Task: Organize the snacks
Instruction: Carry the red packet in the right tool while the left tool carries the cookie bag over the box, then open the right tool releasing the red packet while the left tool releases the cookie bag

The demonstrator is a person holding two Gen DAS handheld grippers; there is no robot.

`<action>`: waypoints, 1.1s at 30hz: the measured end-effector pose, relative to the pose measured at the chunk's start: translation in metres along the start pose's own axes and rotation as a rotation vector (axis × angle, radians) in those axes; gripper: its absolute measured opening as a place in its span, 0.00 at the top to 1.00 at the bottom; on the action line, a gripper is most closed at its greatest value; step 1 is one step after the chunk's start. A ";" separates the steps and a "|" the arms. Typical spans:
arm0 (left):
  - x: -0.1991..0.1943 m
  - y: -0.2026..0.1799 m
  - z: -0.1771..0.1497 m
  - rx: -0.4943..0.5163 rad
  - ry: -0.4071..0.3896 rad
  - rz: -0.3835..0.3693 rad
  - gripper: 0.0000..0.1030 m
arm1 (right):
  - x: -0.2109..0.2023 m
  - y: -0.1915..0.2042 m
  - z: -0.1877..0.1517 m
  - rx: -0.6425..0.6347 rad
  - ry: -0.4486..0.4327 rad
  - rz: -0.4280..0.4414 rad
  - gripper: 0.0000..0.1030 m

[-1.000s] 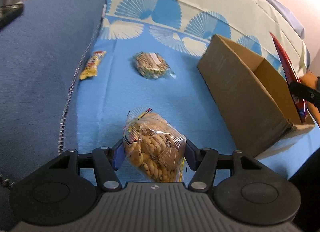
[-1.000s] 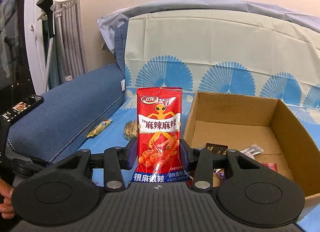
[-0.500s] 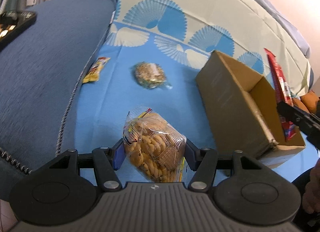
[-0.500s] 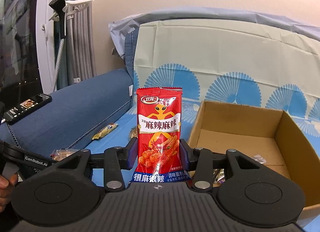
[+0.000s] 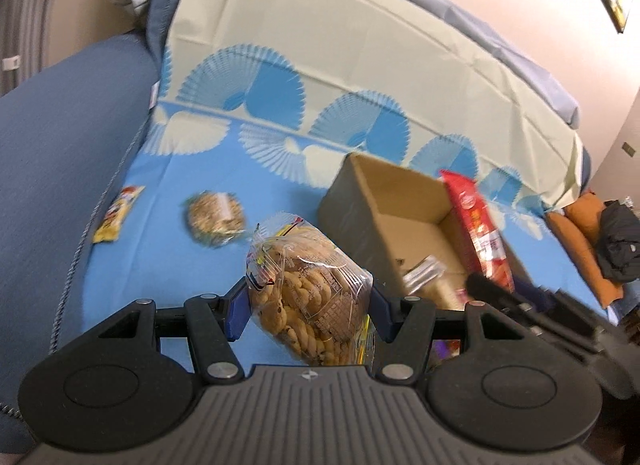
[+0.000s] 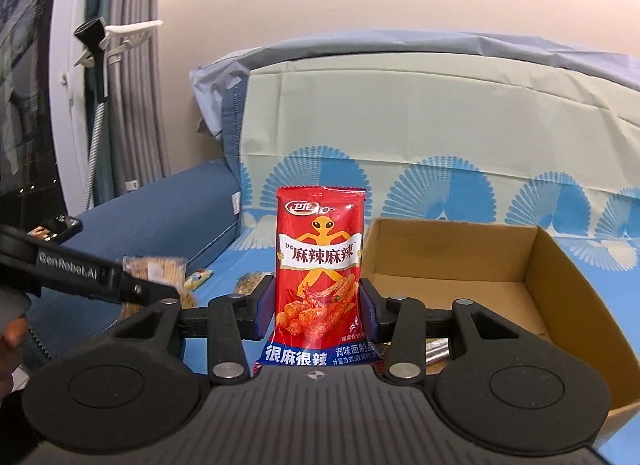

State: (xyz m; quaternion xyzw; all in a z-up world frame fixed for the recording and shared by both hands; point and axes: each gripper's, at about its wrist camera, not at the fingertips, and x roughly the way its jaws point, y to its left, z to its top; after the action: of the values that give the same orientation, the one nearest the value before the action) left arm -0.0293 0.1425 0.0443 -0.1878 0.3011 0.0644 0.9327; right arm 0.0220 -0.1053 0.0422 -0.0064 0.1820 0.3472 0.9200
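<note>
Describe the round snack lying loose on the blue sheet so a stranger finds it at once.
Start at the open brown cardboard box on the blue sheet. Left of it lies a round, speckled brown cake in clear wrap. The only other loose snack, a long yellow packet, lies further left.

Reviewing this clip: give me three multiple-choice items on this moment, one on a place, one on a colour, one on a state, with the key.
1. Where is the round cracker pack?
A. in the box
B. on the blue cover
C. in a gripper

2. What colour is the packet in the right gripper?
A. red
B. green
C. white

3. What is the left gripper doing?
A. standing open and empty
B. gripping a yellow bar
C. gripping a bag of twists

Key: 1 B, it lies on the cover left of the box; 2 A, the wrapper is red; 3 C, both pads press the bag.
</note>
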 end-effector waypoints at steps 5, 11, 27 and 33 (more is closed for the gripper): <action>0.006 -0.023 0.010 0.026 -0.008 -0.033 0.37 | 0.000 -0.010 0.002 0.055 -0.009 -0.026 0.56; 0.017 -0.050 0.019 0.052 -0.010 -0.062 0.37 | -0.002 -0.026 0.004 0.113 -0.034 -0.098 0.56; 0.063 -0.160 0.067 0.144 -0.056 -0.192 0.37 | -0.003 -0.087 -0.004 0.325 -0.064 -0.308 0.56; 0.073 -0.190 0.081 0.151 -0.082 -0.194 0.20 | 0.003 -0.094 -0.008 0.335 -0.022 -0.333 0.36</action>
State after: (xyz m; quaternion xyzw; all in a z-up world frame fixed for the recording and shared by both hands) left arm 0.1177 -0.0008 0.1208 -0.1426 0.2470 -0.0414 0.9576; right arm 0.0813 -0.1757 0.0229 0.1203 0.2237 0.1556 0.9546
